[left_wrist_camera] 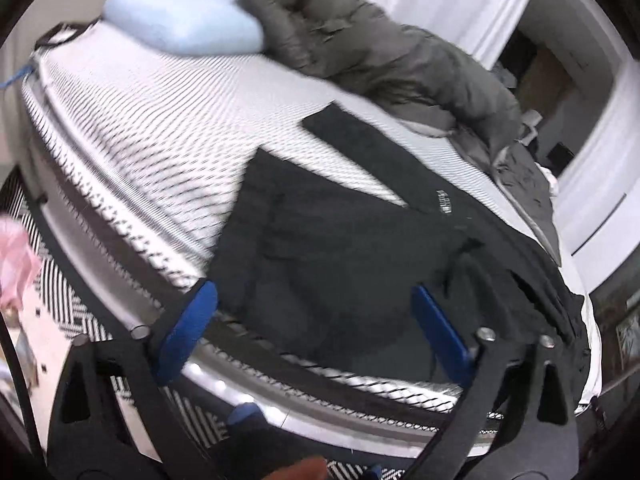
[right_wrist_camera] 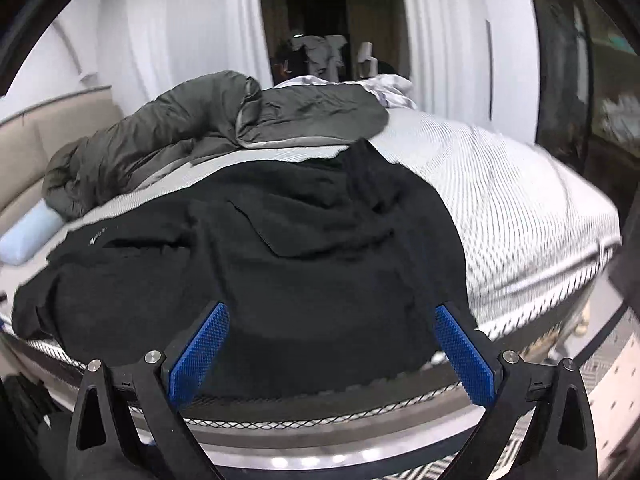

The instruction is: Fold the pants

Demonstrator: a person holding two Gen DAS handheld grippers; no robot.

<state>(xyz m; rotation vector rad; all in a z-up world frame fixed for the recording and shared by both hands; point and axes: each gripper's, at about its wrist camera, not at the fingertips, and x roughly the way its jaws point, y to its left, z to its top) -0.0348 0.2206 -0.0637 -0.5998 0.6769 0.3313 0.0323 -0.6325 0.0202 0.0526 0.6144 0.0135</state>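
Two grippers hang over the near edge of a bed, each looking forward and down across it. Black pants lie rumpled on the bed's ribbed cover, ahead of and below both grippers, with their near edge drooping over the mattress edge. Beyond the pants sits a grey quilt, and past that, at the head end, a pale blue pillow.

Seen from the right gripper, the pants run crosswise, from far left to just right of its right finger, so their long axis lies side to side rather than away. Its jaws are spread wide with nothing between them; the pants' near edge lies just ahead, under the gap.

Seen from the left gripper, the same cloth fills the space ahead and runs off to the right, while two narrower strips reach away up and to the left, probably the legs. Its jaws are also spread and pinch nothing. The view is blurred.

Neither gripper touches the cloth. Both look about equally near; each seems placed to take its own end of the near edge.
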